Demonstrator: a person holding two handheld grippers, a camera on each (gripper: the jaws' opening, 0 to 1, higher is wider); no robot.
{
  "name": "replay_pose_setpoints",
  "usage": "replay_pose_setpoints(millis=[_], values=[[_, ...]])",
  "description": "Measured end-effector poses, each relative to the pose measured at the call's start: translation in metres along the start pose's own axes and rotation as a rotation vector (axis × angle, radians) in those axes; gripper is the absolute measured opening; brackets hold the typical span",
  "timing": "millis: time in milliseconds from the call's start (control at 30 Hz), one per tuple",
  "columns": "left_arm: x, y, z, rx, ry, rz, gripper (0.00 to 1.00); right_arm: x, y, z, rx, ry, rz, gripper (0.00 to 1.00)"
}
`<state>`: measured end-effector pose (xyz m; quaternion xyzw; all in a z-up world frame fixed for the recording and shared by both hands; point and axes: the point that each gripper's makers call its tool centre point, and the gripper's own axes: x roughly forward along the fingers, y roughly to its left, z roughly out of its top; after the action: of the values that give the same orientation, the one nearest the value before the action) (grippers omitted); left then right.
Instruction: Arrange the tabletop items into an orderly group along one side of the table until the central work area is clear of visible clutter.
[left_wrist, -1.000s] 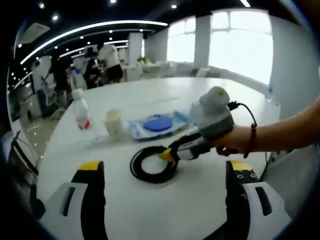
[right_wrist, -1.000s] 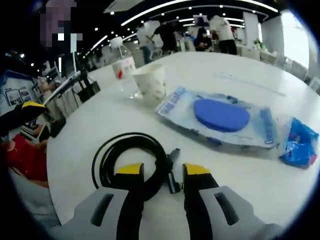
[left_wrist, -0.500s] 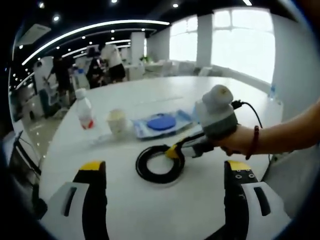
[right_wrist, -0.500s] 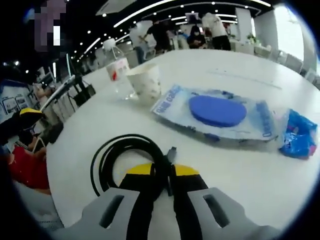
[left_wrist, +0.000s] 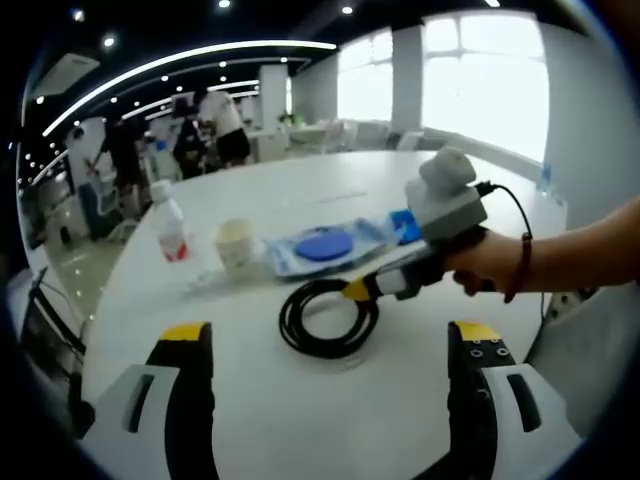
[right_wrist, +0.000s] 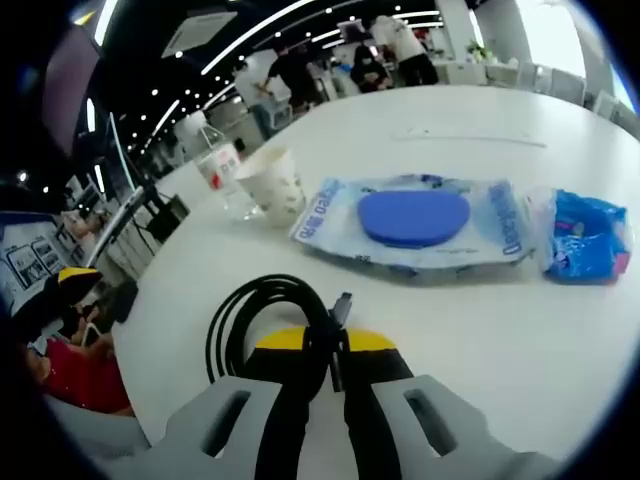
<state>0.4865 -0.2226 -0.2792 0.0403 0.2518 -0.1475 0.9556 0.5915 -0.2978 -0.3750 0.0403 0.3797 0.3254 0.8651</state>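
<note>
Now right tongs (right_wrist: 322, 345) clamped on coiled black cable (right_wrist: 262, 315); left tongs (left_wrist: 325, 335) spread wide.

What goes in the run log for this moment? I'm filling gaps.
right gripper: shut on black cable coil | left gripper: open, idle | wipes pack, paper cup, bottle: untouched

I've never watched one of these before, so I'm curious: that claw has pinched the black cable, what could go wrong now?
The right gripper pinches only one side of the coiled black cable, so the loops may spring open or slip out when moved. Dragged toward the others, the coil could knock the paper cup or the water bottle standing beside it, both upright and probably easy to tip.
</note>
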Motion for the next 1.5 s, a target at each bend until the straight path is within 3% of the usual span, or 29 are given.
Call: replay_pose_setpoints(millis=[367,867,1500], values=[[0.001,-0.002,0.0,0.018,0.0,-0.002,0.94,-0.032,-0.019,0.012,0.012,-0.02,-0.01,0.11],[0.001,-0.005,-0.002,0.029,0.009,-0.009,0.93,-0.064,-0.056,0.012,0.004,-0.009,-0.075,0.11],[0.001,-0.003,-0.004,0.03,0.018,-0.005,0.92,-0.077,-0.09,0.011,0.041,-0.002,-0.119,0.11]])
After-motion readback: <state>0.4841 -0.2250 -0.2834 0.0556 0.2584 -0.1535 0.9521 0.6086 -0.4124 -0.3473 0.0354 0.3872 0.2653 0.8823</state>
